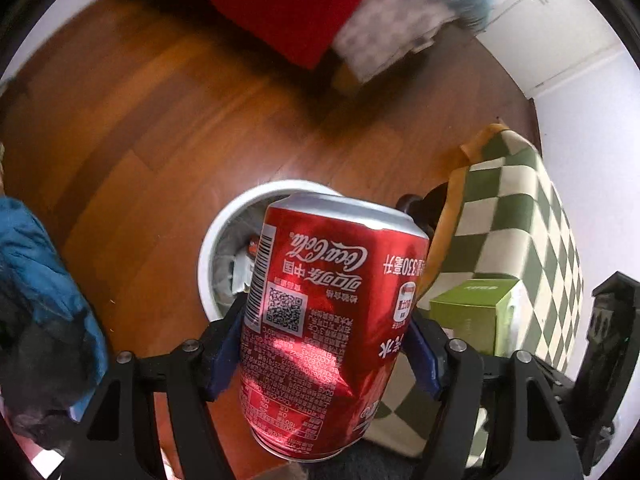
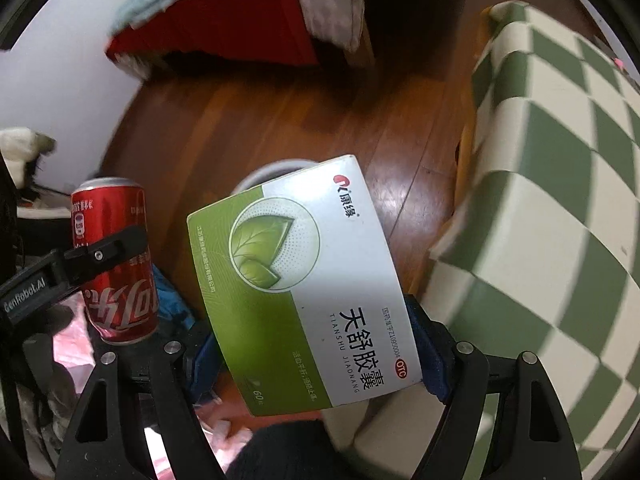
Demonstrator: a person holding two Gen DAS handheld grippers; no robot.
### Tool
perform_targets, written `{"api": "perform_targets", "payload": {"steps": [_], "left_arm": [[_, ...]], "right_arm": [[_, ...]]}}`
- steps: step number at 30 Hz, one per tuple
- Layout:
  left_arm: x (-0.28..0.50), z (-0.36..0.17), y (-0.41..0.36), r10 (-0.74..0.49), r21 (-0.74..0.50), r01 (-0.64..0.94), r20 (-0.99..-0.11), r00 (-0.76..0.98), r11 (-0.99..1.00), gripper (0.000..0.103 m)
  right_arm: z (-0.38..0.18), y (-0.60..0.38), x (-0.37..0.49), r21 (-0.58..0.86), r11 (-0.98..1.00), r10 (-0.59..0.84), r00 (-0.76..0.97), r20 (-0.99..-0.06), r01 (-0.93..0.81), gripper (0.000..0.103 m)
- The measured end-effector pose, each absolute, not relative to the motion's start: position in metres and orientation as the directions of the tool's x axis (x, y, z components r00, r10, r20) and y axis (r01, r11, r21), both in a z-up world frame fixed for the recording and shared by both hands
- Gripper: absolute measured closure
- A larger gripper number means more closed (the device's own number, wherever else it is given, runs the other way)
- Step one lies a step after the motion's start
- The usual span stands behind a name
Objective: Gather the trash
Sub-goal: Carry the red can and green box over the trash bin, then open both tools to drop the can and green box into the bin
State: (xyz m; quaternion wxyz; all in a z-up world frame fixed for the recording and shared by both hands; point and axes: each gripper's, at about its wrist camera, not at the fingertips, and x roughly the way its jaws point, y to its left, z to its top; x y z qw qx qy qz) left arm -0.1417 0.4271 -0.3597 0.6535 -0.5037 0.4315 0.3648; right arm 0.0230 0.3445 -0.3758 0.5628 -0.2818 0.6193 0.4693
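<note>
My left gripper (image 1: 324, 344) is shut on a red Coca-Cola can (image 1: 332, 320), held upside down above a white round trash bin (image 1: 224, 220) that has rubbish inside. The can also shows in the right wrist view (image 2: 116, 256), gripped by the left gripper's fingers (image 2: 108, 250). My right gripper (image 2: 316, 352) is shut on a green and white medicine box (image 2: 304, 280), held over the floor with the bin's rim (image 2: 276, 170) just beyond it. The box's end also shows in the left wrist view (image 1: 472, 312).
A green and cream checkered seat (image 1: 520, 240) stands right of the bin, also in the right wrist view (image 2: 552, 200). A red and patterned bed cover (image 1: 304, 4) hangs at the back. Blue cloth (image 1: 40, 280) lies left. The floor is brown wood (image 1: 140, 140).
</note>
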Motion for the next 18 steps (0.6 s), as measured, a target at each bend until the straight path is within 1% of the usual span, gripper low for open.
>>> {"api": "perform_targets", "payload": {"steps": [6, 7, 8, 9, 11, 13, 14, 16, 18], "left_arm": [[-0.144, -0.398, 0.449, -0.043, -0.360, -0.914, -0.933, 0.358, 0.188, 0.033], [-0.146, -0.401, 0.452, -0.051, -0.359, -0.916, -0.933, 0.356, 0.182, 0.023], [-0.148, -0.405, 0.452, -0.059, -0.366, -0.915, -0.931, 0.361, 0.172, 0.005], [-0.149, -0.406, 0.453, -0.058, -0.365, -0.916, -0.931, 0.361, 0.164, 0.000], [-0.155, -0.405, 0.453, -0.054, -0.360, -0.921, -0.933, 0.356, 0.146, 0.000], [-0.163, -0.404, 0.452, -0.041, -0.356, -0.926, -0.934, 0.354, 0.125, 0.000], [-0.171, -0.399, 0.449, -0.022, -0.344, -0.932, -0.939, 0.344, 0.112, 0.000], [-0.181, -0.392, 0.444, 0.013, -0.319, -0.942, -0.947, 0.322, 0.101, 0.000], [-0.195, -0.377, 0.435, 0.069, -0.254, -0.962, -0.963, 0.262, 0.098, 0.000]], "right_arm": [[-0.431, 0.382, 0.022, 0.220, 0.397, 0.087, -0.202, -0.976, -0.891, 0.021], [-0.437, 0.386, 0.020, 0.220, 0.384, 0.102, -0.196, -0.975, -0.897, 0.021], [-0.443, 0.390, 0.020, 0.221, 0.381, 0.092, -0.201, -0.975, -0.898, 0.021], [-0.449, 0.395, 0.019, 0.224, 0.384, 0.085, -0.207, -0.975, -0.896, 0.020], [-0.461, 0.401, 0.018, 0.232, 0.378, 0.064, -0.224, -0.972, -0.896, 0.019], [-0.468, 0.405, 0.017, 0.232, 0.378, 0.042, -0.234, -0.971, -0.897, 0.013], [-0.471, 0.406, 0.017, 0.238, 0.380, 0.039, -0.242, -0.970, -0.894, 0.002], [-0.472, 0.407, 0.021, 0.256, 0.375, 0.048, -0.257, -0.965, -0.891, 0.000], [-0.468, 0.406, 0.021, 0.259, 0.368, 0.055, -0.257, -0.965, -0.893, 0.000]]}}
